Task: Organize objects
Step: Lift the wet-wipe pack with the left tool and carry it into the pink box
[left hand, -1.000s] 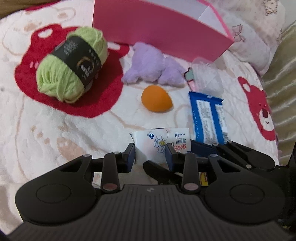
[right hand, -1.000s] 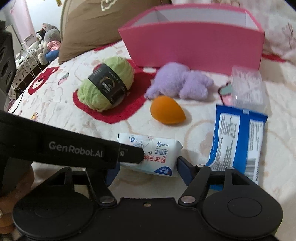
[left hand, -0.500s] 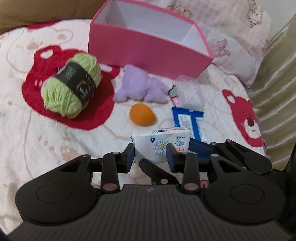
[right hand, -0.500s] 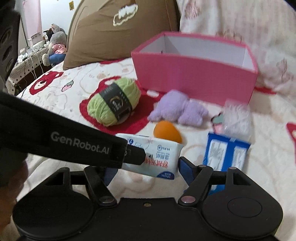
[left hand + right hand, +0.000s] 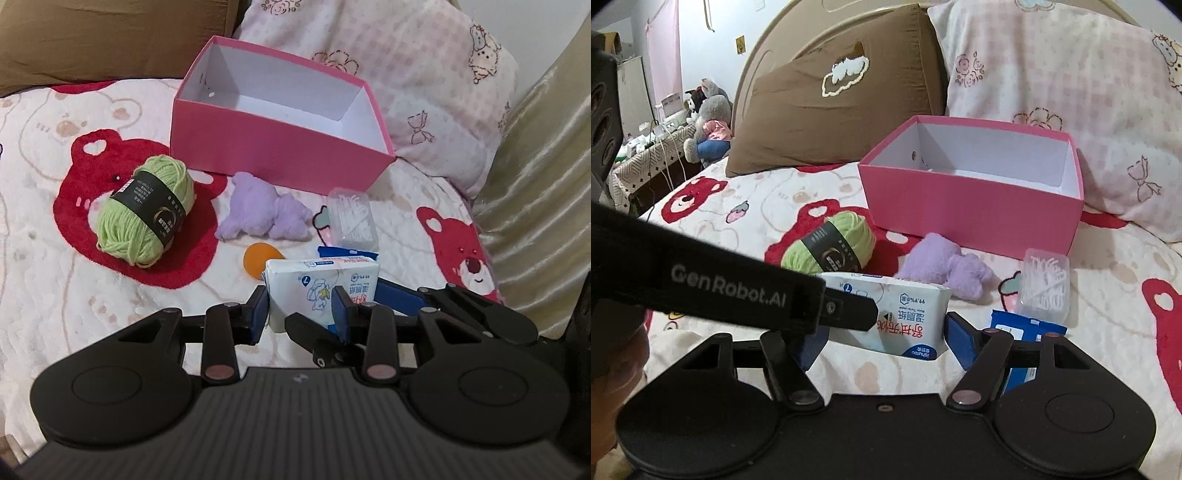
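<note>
Left tool [image 5: 299,307] clamped across one end of the wet-wipes pack [image 5: 321,280], seemingly held up off the bed [image 5: 55,295]. Right tool [image 5: 884,339] bracketing the same pack lengthwise, just closed in a little with the pack between; cannot tell whether pressing yet.

Judged light, soft and squashy, with a slick film wrapper. Likely to sag or slide from a one-end pinch. Best gripped across the full body, firmly but without crushing.

From the pack outward:
- Just beside at 10 o'clock, orange sponge [image 5: 258,256].
- Farther out at 10, green yarn ball [image 5: 144,214].
- At 11, purple plush [image 5: 262,214].
- At 1, blue packet [image 5: 347,252] and clear case of picks [image 5: 352,218].
- At 12, open pink box [image 5: 277,147], apparently empty.
</note>
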